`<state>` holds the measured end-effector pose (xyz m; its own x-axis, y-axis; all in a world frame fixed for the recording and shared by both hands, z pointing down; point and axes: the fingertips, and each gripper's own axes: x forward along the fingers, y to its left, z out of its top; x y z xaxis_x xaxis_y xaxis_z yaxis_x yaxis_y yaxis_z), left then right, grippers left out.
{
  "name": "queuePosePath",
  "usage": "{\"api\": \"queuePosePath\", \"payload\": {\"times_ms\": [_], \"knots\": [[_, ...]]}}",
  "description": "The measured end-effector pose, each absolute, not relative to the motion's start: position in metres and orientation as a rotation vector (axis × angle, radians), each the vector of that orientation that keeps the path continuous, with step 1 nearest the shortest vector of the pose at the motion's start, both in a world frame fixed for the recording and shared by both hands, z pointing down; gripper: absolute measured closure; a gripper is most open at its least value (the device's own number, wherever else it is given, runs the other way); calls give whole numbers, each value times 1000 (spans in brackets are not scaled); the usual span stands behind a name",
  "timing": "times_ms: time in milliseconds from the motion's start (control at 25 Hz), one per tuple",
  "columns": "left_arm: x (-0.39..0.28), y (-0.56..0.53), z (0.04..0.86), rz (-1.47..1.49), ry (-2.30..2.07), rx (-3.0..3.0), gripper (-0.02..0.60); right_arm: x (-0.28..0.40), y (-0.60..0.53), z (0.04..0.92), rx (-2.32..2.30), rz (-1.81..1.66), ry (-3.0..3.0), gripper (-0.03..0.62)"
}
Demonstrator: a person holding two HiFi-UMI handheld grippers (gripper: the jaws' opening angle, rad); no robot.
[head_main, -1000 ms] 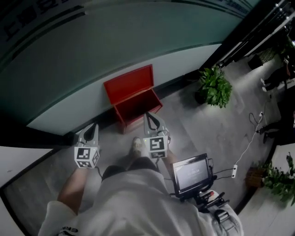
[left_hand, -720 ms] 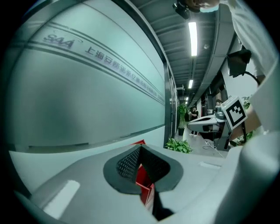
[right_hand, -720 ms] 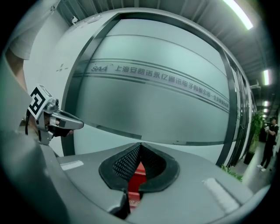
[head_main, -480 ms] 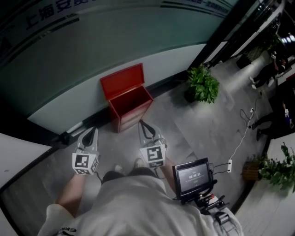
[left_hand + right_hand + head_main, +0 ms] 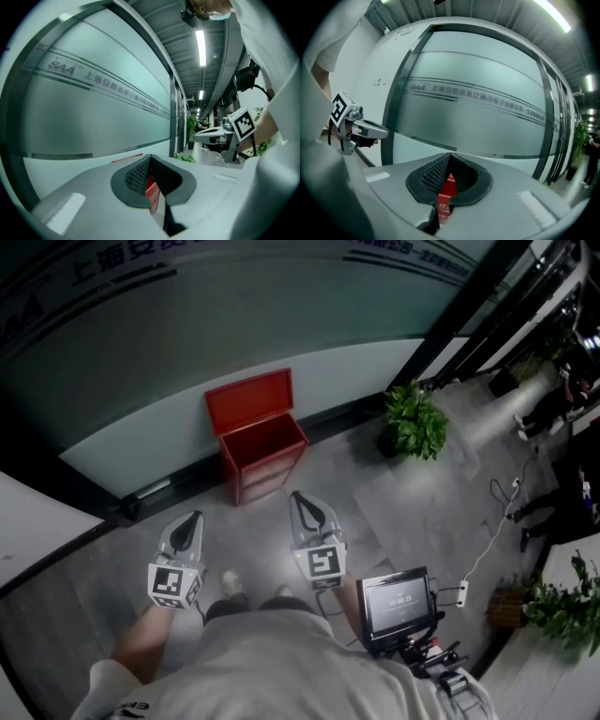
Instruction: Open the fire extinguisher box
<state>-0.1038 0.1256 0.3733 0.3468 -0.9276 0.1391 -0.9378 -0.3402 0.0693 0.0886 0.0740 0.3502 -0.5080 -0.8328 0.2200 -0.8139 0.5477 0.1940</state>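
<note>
The red fire extinguisher box (image 5: pixel 255 439) stands on the floor against the glass wall, its lid (image 5: pixel 249 400) raised and leaning back on the wall. My left gripper (image 5: pixel 192 519) and right gripper (image 5: pixel 299 496) hover side by side in front of the box, well short of it, touching nothing. Both point towards it, roughly level. In the left gripper view the jaws (image 5: pixel 150 157) meet at the tips, and a strip of the red box (image 5: pixel 152 193) shows through the gap below. The right gripper (image 5: pixel 450 154) shows the same, with the box (image 5: pixel 448 185) behind. Both are shut and hold nothing.
A potted plant (image 5: pixel 415 423) stands right of the box by a dark door frame. A small monitor (image 5: pixel 398 601) hangs at the person's waist, and a cable with a power strip (image 5: pixel 461 594) lies on the floor. Another plant (image 5: pixel 555 610) is at far right. The person's shoes (image 5: pixel 232 582) are below the grippers.
Both grippers have drawn back from the box and risen, staying shut. The person has stepped back, so the box lies farther off with more floor in between.
</note>
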Motion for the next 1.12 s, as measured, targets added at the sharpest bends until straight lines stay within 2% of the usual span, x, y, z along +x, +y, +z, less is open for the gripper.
{"api": "queuePosePath", "payload": {"times_ms": [680, 1120], "knots": [[-7, 245, 342, 100, -1959, 2326, 580, 189, 162, 312, 1228, -113, -2703, 582], [-12, 266, 341, 88, -1871, 2417, 580, 180, 207, 312, 1253, -27, -2676, 582]]}}
